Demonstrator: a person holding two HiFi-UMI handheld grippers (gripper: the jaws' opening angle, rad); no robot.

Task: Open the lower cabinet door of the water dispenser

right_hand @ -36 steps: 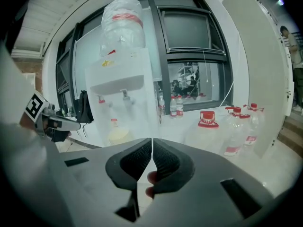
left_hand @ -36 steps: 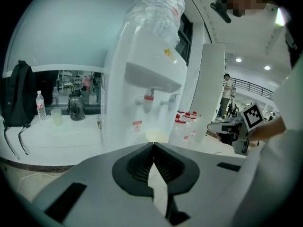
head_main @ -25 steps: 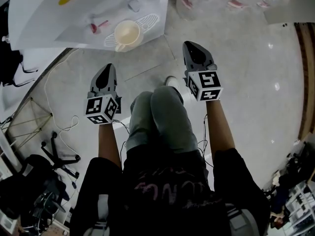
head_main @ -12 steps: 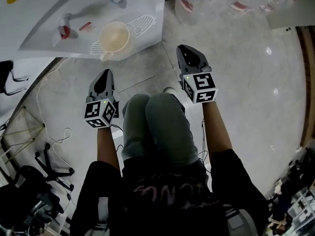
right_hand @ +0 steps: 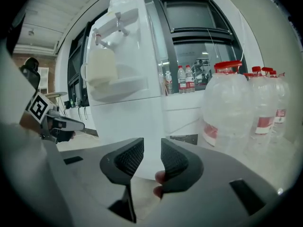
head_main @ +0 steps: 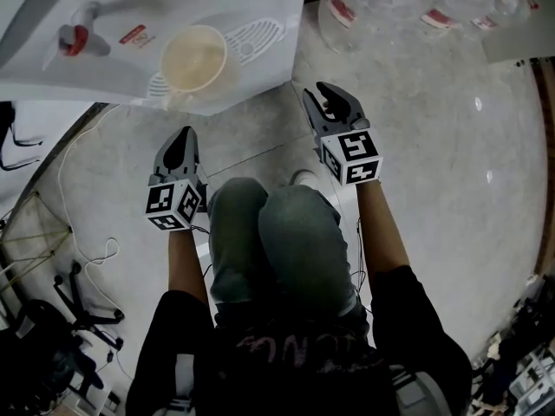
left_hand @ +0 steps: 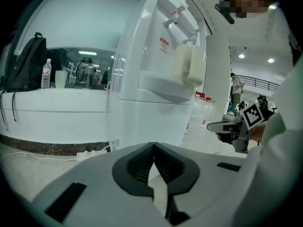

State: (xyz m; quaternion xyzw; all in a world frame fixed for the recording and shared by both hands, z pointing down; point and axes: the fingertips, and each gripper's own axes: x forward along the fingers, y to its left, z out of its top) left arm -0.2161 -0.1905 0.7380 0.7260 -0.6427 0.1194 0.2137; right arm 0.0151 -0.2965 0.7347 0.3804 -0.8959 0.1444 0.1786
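While our bent knees (head_main: pixel 277 232) fill the near view, we hold the left gripper (head_main: pixel 184 135) clenched on nothing. The right gripper (head_main: pixel 329 95) has its jaws opening, with nothing between the pads. Just ahead stands the white water dispenser (left_hand: pixel 156 79). Its lower cabinet door (left_hand: pixel 142 122) faces both grippers, which are clear of it, and a cream cup (head_main: pixel 193 57) sits on its tray. Beyond it, at right, stand water jugs (right_hand: pixel 232 108).
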